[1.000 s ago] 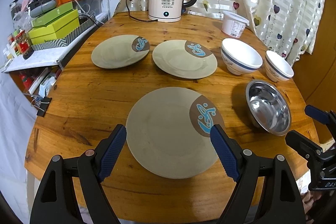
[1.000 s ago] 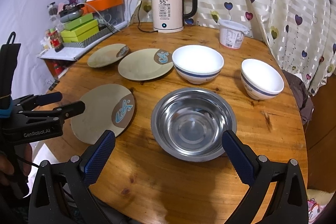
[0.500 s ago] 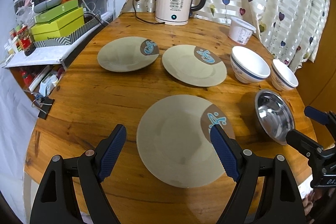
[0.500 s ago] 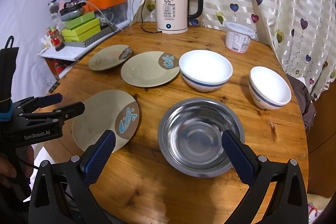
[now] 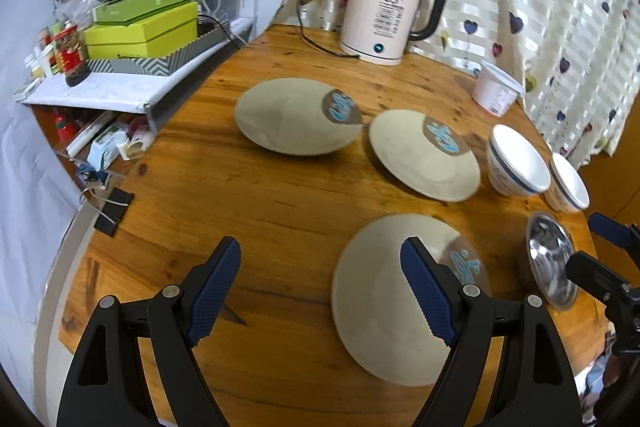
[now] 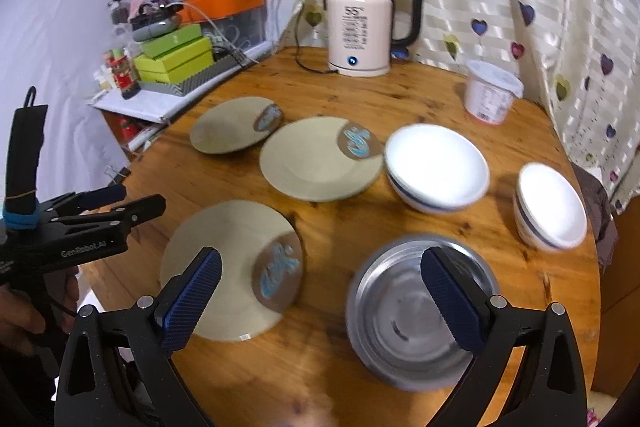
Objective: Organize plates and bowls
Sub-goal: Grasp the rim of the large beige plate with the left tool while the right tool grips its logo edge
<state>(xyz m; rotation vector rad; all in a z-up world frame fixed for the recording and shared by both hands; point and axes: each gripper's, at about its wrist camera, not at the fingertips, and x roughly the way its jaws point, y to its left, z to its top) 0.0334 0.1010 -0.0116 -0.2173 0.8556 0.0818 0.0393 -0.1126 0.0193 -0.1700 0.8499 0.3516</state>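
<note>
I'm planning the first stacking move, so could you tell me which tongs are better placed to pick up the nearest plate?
Left. The left tongs are open and low, with the nearest plate just beside one finger. The right tongs are open too, but face the steel bowl.

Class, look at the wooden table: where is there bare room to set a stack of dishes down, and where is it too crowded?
Bare wood lies left of the nearest plate, toward the table edge, and between the kettle and the white tub. It is crowded where the middle plate nearly meets the large white bowl.
</note>
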